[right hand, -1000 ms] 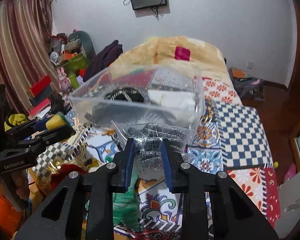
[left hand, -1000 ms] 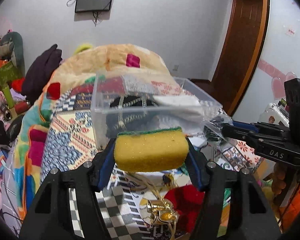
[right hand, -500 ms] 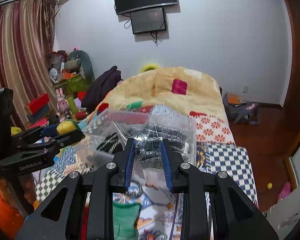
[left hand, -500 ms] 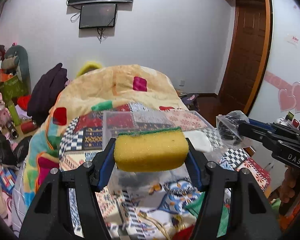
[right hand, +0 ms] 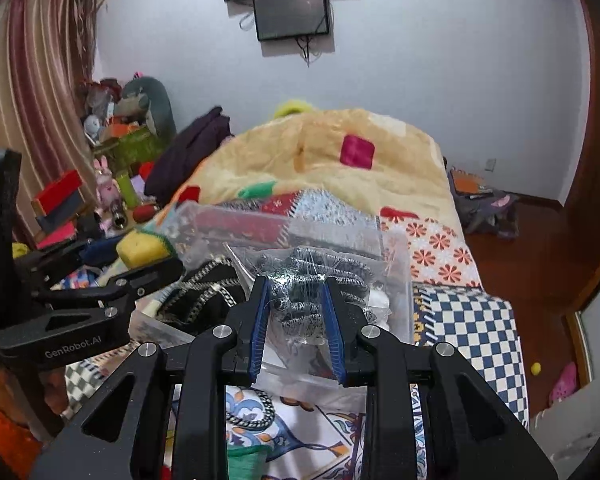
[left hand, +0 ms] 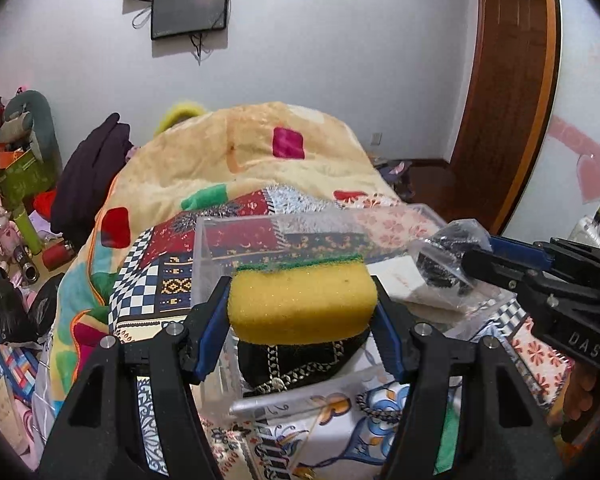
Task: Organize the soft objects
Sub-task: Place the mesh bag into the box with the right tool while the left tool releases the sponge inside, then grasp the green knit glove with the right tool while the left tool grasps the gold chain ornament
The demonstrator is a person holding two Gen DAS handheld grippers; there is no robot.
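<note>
My left gripper (left hand: pixel 302 304) is shut on a yellow sponge (left hand: pixel 302 300) with a green scrub top and holds it over the near edge of a clear plastic bin (left hand: pixel 260 232) on the bed. The bin holds a black embroidered cloth (left hand: pixel 300 360) and a white item (left hand: pixel 396 278). My right gripper (right hand: pixel 296 300) is shut on a clear bag of dark steel-wool scrubbers (right hand: pixel 312 276), held over the bin's right part (right hand: pixel 396 264). The left gripper and its sponge (right hand: pixel 140 246) show at the left of the right wrist view.
The bin stands on a patchwork quilt (left hand: pixel 172 276) with a yellow blanket (left hand: pixel 260 168) heaped behind. Toys and boxes (right hand: pixel 116 148) crowd the left side. A green cloth (right hand: pixel 246 462) lies near me. A wooden door (left hand: pixel 508 92) is at the right.
Both grippers have come forward and down over the bin, with the sponge and the bag still held. The bin's inside now shows below the sponge.
</note>
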